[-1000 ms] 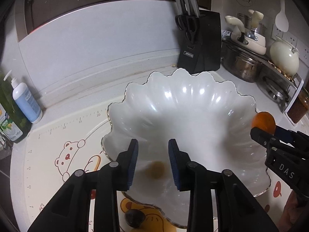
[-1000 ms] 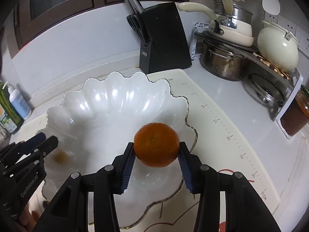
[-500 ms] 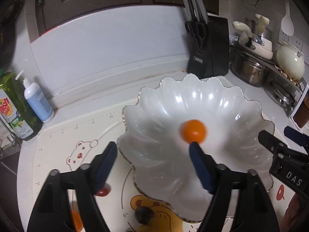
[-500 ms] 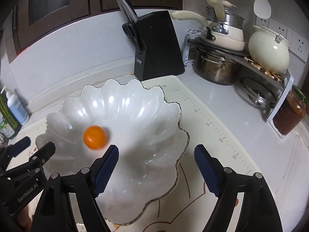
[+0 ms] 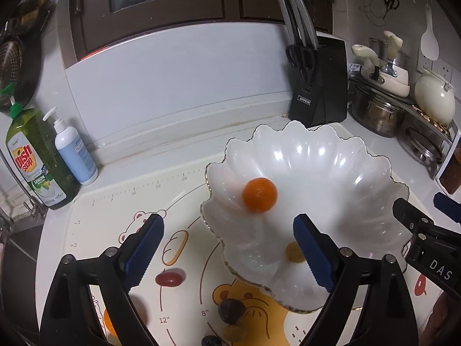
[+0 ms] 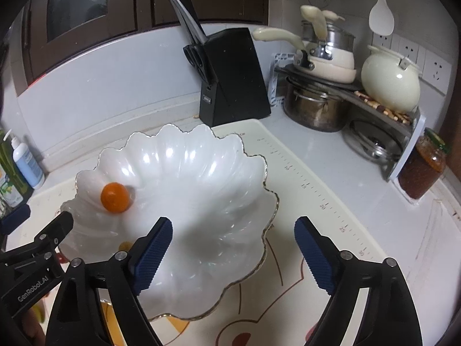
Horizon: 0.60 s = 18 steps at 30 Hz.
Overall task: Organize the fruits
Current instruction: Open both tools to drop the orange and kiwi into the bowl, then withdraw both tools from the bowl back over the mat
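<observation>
Both tools are opening with nothing between their jaws: the left tool (image 5: 227, 248) is hanging over the near rim of the bowl (image 5: 374, 173), the right tool (image 6: 233, 248) over its right side, and the orange (image 5: 260, 194) is lying inside on the bowl's left wall, apart from both. A small yellowish fruit (image 5: 294, 252), seemingly a grape, is sitting low in the bowl by the left tool's right finger. Next, the left tool is best going for the red fruit (image 5: 170, 278) or the dark one (image 5: 230, 311) on the surface, lifting clear of the rim first.
</observation>
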Motion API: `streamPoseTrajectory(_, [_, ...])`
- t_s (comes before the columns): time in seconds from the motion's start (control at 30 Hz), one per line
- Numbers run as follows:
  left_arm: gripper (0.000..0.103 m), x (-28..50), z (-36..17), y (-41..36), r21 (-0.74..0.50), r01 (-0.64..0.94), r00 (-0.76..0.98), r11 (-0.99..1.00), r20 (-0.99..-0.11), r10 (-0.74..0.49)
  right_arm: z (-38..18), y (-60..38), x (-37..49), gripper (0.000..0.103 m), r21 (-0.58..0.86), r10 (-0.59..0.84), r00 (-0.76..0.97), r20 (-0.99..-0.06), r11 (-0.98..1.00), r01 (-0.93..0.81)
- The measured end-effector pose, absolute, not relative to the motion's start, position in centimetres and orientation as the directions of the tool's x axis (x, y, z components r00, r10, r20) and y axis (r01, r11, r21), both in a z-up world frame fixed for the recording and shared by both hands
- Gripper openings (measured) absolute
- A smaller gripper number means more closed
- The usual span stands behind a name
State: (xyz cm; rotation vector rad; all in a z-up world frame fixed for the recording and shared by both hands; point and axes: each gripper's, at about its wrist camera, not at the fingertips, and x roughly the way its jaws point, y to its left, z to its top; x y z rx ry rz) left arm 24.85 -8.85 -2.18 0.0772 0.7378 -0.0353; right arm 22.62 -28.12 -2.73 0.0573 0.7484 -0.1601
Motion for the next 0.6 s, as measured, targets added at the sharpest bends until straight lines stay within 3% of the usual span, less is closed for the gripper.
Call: streamPoseTrajectory(0.6, [0.099, 22.0, -0.7, -6.6, 0.056, 0.029, 0.758, 0.998, -0.652, 0.015, -1.2, -26.2, 19.9, 0.09, -0.007, -0.143, 0.762, -0.632, 0.984, 0.179])
